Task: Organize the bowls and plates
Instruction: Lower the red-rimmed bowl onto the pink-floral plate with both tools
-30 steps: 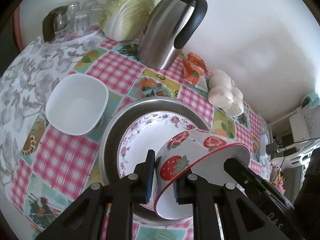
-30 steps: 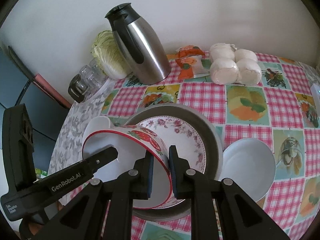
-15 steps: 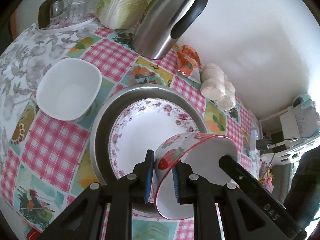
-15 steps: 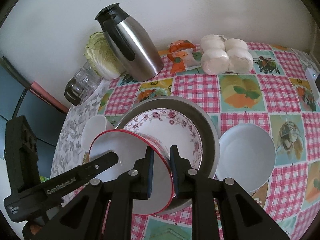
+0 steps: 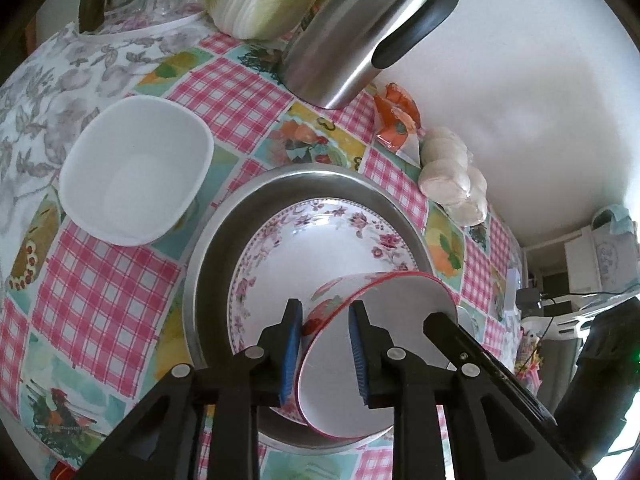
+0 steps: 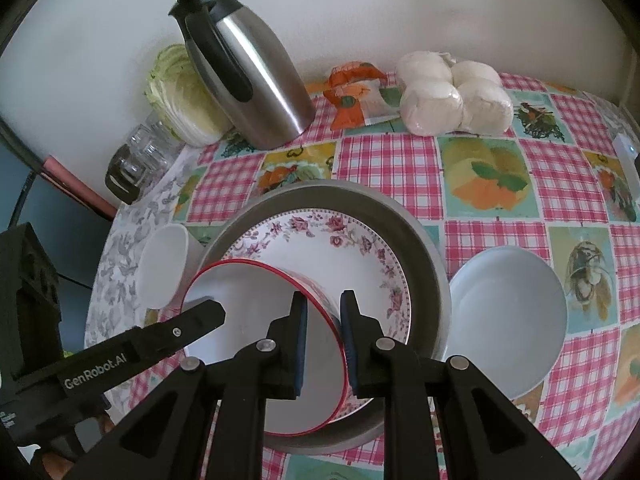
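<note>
The left claw (image 5: 325,330) is opening, its pads now off the strawberry bowl (image 5: 372,360). The bowl has come down onto the flower plate (image 5: 320,248) at bottom middle. The right claw (image 6: 323,322) pinches its rim.

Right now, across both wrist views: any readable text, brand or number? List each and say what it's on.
"GenRobot.AI": white print on the side of the left gripper, seen in the right wrist view.
Faint embossed letters on the right gripper arm in the left wrist view: too blurred to read.
Orange packet by the wall: print too small to read.
No text on the strawberry bowl, floral plate or steel jug.
</note>
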### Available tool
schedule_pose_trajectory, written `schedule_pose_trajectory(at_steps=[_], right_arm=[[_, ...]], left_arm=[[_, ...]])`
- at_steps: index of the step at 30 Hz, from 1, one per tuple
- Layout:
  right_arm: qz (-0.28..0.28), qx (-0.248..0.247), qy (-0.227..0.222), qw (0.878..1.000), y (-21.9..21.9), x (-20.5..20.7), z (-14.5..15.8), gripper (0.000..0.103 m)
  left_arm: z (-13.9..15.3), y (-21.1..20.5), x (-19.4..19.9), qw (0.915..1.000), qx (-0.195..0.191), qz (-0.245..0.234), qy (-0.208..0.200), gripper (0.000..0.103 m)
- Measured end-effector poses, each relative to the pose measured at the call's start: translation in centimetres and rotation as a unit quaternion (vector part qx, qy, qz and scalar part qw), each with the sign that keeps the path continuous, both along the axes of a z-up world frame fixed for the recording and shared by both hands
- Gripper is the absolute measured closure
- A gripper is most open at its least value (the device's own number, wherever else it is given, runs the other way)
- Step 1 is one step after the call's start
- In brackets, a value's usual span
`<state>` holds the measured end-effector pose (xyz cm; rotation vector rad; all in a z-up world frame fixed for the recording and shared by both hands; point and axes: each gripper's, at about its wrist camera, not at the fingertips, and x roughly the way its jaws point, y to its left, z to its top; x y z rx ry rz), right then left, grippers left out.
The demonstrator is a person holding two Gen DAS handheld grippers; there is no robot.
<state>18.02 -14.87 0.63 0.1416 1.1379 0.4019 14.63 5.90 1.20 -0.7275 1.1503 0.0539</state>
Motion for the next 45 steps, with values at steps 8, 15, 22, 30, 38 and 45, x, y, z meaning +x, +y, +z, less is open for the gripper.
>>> schedule_pose_trajectory(at_steps=[8,15,22,30,38,45], right_arm=[[-0.004,-0.002,0.002,1.0,0.4,0.6,-0.6,0.084],[-0.007,0.011,-0.001,1.0,0.3,1.1,-1.0,0.084],[-0.008,0.021,0.0,1.0,0.6,1.6,-1.6,0.084],[-0.003,0.037,-0.004,0.999,1.0,1.8,-1.7,0.084],[0.003,0.054,-0.006,0.999,1.4,2.0,-2.0,0.084],[0.001,0.037,0.011,0.999,1.2,2.1,-2.8,0.084]], left_arm=[[-0.3,0.2,0.5,1.0,-0.003,0.001,-0.001,0.072],[-0.5,0.4,0.9,0.9999,-0.004,0.005,-0.012,0.07],[-0.4,0.6,1.3,0.9997,0.001,0.007,-0.022,0.063],[-0.4,1.2,1.6,0.9995,0.005,0.014,-0.028,0.059],[-0.9,2.0,1.7,0.9993,-0.008,0.023,-0.029,0.059],[-1.5,1.0,1.7,0.9999,0.006,0.009,-0.004,0.058]])
